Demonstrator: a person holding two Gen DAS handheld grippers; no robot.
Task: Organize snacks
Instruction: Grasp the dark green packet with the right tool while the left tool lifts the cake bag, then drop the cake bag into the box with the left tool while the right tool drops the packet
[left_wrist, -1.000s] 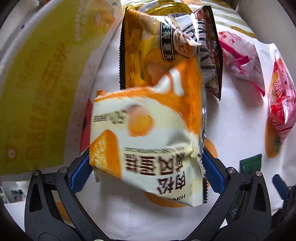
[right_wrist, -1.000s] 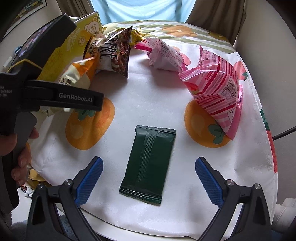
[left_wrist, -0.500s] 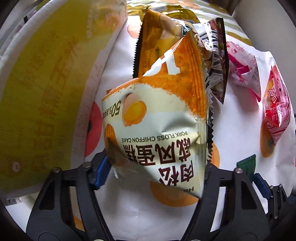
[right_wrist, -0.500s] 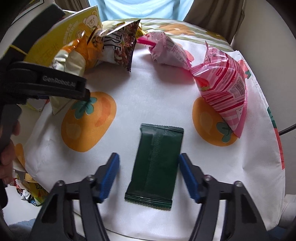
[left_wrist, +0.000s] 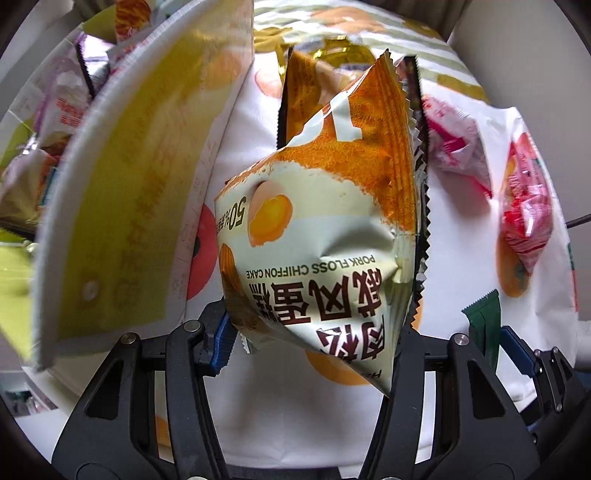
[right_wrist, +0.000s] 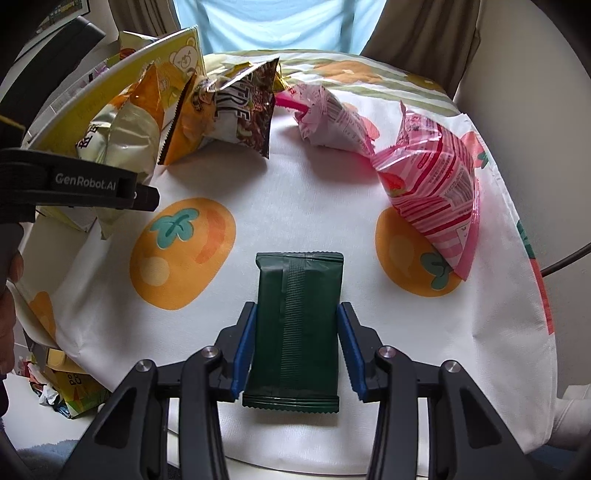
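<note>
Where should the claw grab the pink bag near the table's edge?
Best guess: take the pink bag by its crimped top seam, coming down from above. It stands tilted on the tablecloth with that flat seam pointing up, thin enough to fit between the pads. Its belly looks puffy and would likely slip. Both claws are busy: the right claw holds the green pack.

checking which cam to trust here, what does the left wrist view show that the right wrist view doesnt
Only the left wrist view: the printed front of the pork floss cake bag clamped in the left gripper, plus packets inside the yellow box.

Only the right wrist view: the right gripper shut on the green packet, and a hand.

Both: the cake bag, green packet, pink bags and fruit-print tablecloth.
</note>
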